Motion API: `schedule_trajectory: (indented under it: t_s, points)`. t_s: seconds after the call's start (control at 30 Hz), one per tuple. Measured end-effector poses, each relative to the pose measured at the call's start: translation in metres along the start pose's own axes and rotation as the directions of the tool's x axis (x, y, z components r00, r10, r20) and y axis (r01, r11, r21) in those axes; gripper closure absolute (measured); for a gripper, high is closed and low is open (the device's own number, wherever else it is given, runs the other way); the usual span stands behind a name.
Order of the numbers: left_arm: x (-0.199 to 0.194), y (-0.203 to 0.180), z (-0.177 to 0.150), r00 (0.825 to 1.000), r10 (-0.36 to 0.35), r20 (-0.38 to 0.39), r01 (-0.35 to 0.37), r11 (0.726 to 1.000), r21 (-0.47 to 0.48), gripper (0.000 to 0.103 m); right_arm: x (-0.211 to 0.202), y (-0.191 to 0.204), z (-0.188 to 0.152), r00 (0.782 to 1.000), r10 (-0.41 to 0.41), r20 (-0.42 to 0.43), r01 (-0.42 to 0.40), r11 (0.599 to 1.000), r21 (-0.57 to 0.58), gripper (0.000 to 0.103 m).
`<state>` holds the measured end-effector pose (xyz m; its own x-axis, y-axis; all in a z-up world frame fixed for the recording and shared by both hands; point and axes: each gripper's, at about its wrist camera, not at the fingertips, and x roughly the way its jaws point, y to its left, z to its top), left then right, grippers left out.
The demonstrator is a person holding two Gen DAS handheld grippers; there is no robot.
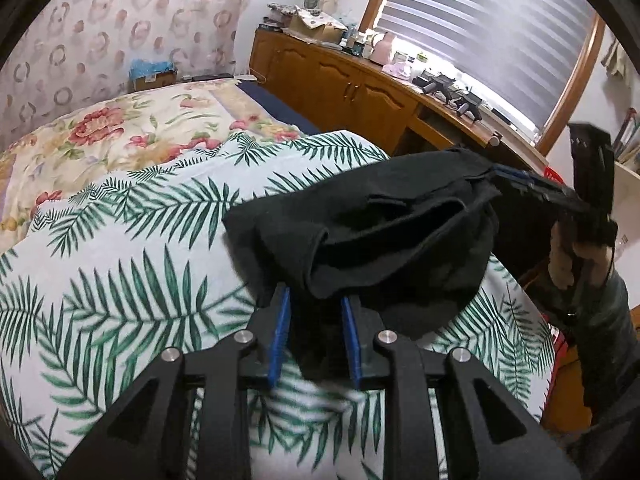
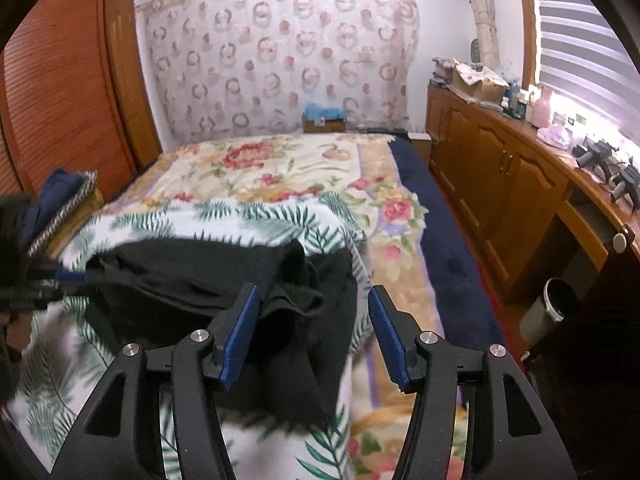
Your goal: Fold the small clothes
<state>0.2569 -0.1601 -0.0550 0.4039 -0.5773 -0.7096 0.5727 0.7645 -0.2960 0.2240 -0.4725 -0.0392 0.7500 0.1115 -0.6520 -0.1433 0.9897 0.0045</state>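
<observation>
A small black garment (image 1: 384, 228) lies bunched and partly lifted over a white cloth with green palm leaves (image 1: 120, 264) on the bed. My left gripper (image 1: 314, 304) is shut on the garment's near edge, black fabric between its blue pads. In the right wrist view the garment (image 2: 192, 288) stretches between both grippers. My right gripper (image 2: 312, 304) is open, jaws wide apart, with the garment's right end lying between and under them. My left gripper shows at the left edge of that view (image 2: 68, 276), pinching the garment's other end. My right gripper shows in the left wrist view (image 1: 520, 180).
A floral bedspread (image 2: 280, 168) covers the bed beyond the palm cloth. Folded dark clothes (image 2: 56, 196) sit at the bed's left side. A wooden cabinet (image 2: 500, 168) with clutter runs along the right under a window. A bin (image 2: 548, 312) stands on the floor.
</observation>
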Motion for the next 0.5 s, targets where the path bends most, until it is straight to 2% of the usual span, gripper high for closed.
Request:
schedule_trajectory:
  t_s: [0.27,0.4,0.5]
  points:
    - [0.019,0.006,0.031,0.999,0.041,0.027,-0.042,0.999,0.007,0.081,0.017,0.001,-0.012,0.997,0.068,-0.048,-0.07,0.997,-0.045,0.045]
    - [0.033,0.01,0.043,0.998,0.057,0.028,-0.057,0.998,0.011,0.081,0.036,0.003,-0.004,0.993,0.105,-0.056,-0.108,0.993,-0.057,0.045]
    - [0.041,0.013,0.047,0.999,0.031,0.025,-0.032,0.999,0.026,0.081,0.045,0.002,0.007,0.994,0.101,-0.043,-0.103,0.994,-0.047,0.045]
